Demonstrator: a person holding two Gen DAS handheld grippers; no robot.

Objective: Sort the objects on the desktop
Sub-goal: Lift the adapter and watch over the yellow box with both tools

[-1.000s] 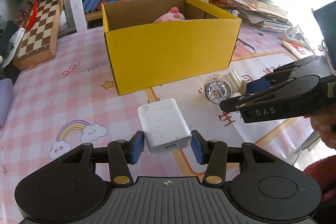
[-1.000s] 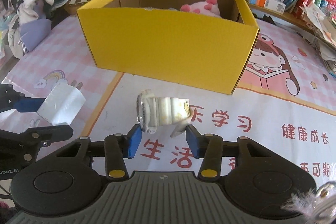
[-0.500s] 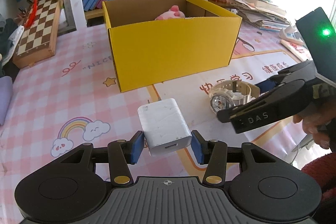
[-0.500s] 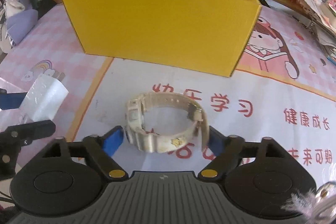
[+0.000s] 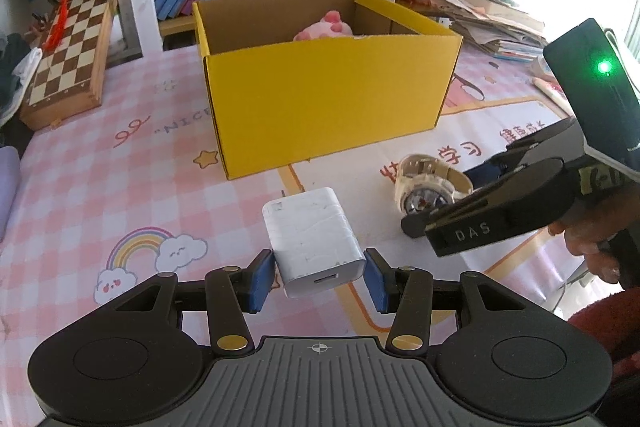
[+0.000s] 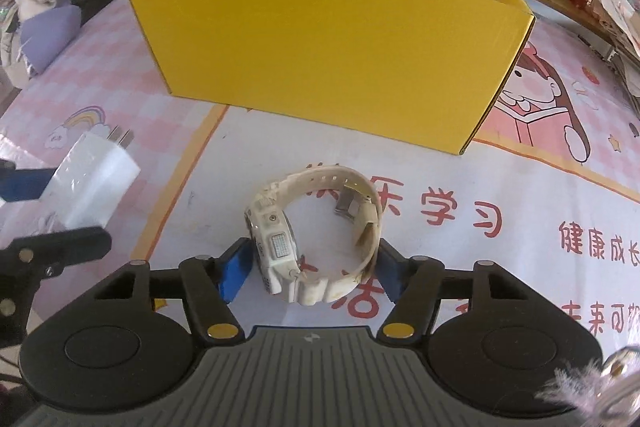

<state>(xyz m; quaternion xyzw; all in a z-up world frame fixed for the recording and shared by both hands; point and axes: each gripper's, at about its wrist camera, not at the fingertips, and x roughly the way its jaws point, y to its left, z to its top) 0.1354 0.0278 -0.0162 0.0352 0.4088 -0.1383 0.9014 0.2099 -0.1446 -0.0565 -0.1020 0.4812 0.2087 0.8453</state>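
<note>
My left gripper [image 5: 319,277] pinches a white, scuffed plastic wall charger [image 5: 314,239] by its sides, lifted over the pink checked table mat [image 5: 120,171], prongs pointing away. To its right, a cream plastic wristwatch [image 6: 310,245] lies on the mat between the spread blue pads of my right gripper [image 6: 311,269] (both pads seem just shy of the strap). Beyond both sits an open yellow cardboard box [image 5: 324,95] with a pink plush toy [image 5: 324,27] inside.
</note>
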